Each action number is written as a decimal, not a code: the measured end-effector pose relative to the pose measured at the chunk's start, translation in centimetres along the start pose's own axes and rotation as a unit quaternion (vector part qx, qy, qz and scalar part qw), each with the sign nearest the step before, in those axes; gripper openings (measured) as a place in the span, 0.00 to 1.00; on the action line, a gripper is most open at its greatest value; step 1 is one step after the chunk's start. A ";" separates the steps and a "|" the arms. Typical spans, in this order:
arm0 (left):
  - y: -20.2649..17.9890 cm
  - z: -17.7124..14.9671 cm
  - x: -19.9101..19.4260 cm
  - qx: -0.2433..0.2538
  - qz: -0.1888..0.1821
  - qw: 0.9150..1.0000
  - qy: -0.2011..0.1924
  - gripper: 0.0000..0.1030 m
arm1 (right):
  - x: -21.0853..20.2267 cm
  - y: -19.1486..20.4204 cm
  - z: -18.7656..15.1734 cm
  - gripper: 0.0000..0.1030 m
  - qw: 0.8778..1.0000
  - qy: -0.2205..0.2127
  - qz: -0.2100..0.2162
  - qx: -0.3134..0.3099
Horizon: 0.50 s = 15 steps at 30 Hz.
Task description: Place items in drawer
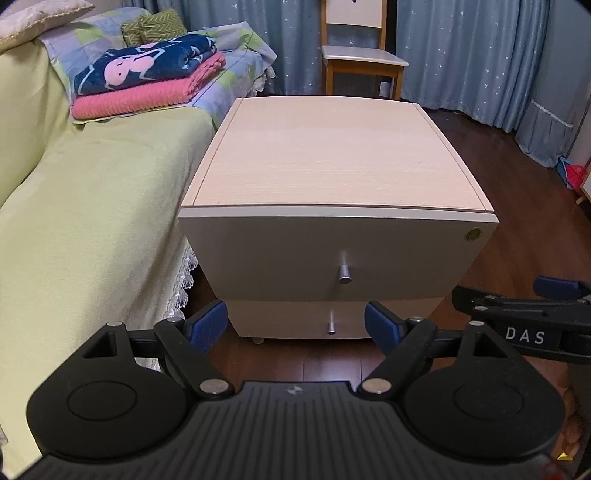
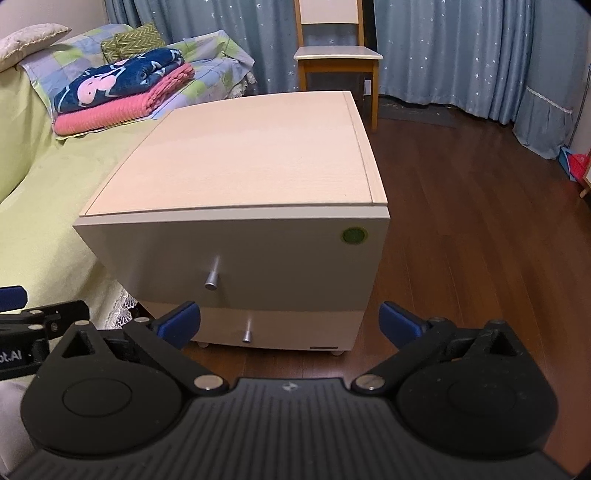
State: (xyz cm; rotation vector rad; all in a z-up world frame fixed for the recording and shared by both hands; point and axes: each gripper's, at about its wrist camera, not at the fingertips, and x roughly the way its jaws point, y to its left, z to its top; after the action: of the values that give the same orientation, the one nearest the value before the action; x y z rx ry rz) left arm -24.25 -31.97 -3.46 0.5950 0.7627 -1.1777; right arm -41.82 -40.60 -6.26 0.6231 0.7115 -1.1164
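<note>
A light wood nightstand (image 1: 336, 158) (image 2: 251, 155) stands on the floor beside a sofa, with two shut drawers. The top drawer carries a silver knob (image 1: 344, 275) (image 2: 211, 279); the lower drawer has its own knob (image 1: 331, 327) (image 2: 246, 332). A stack of folded blankets, dark blue (image 1: 147, 62) (image 2: 118, 79) over pink (image 1: 147, 92) (image 2: 118, 107), lies on the sofa. My left gripper (image 1: 295, 326) is open and empty, in front of the nightstand. My right gripper (image 2: 290, 325) is open and empty too, a little to the right; the left wrist view shows it at the right edge (image 1: 546, 314).
The sofa (image 1: 74, 221) (image 2: 37, 192) under a green cover runs along the left, with cushions (image 1: 155, 26) at its back. A wooden chair (image 1: 364, 62) (image 2: 338, 59) stands behind the nightstand before blue curtains. Dark wood floor (image 2: 480, 240) spreads to the right.
</note>
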 end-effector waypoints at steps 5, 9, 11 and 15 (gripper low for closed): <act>-0.1 -0.1 -0.3 -0.003 0.012 1.000 0.001 0.80 | -0.2 -0.1 -0.3 0.99 1.000 0.001 -0.002 -0.008; -0.1 0.0 -0.5 -0.003 0.016 1.000 -0.003 0.81 | -0.4 0.0 -0.4 0.99 1.000 -0.002 -0.006 -0.014; -0.2 0.0 -0.5 -0.002 0.016 1.000 -0.003 0.81 | -0.4 0.0 -0.4 0.99 1.000 -0.003 -0.007 -0.014; -0.3 -0.1 -0.4 0.000 0.017 1.000 -0.002 0.81 | -0.5 0.0 -0.4 0.99 1.000 -0.005 -0.009 -0.014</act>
State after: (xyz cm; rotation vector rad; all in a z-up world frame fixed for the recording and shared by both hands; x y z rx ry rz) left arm -24.66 -31.77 -3.16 0.6030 0.7470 -1.1479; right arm -42.02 -40.01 -6.08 0.5872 0.7241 -1.1227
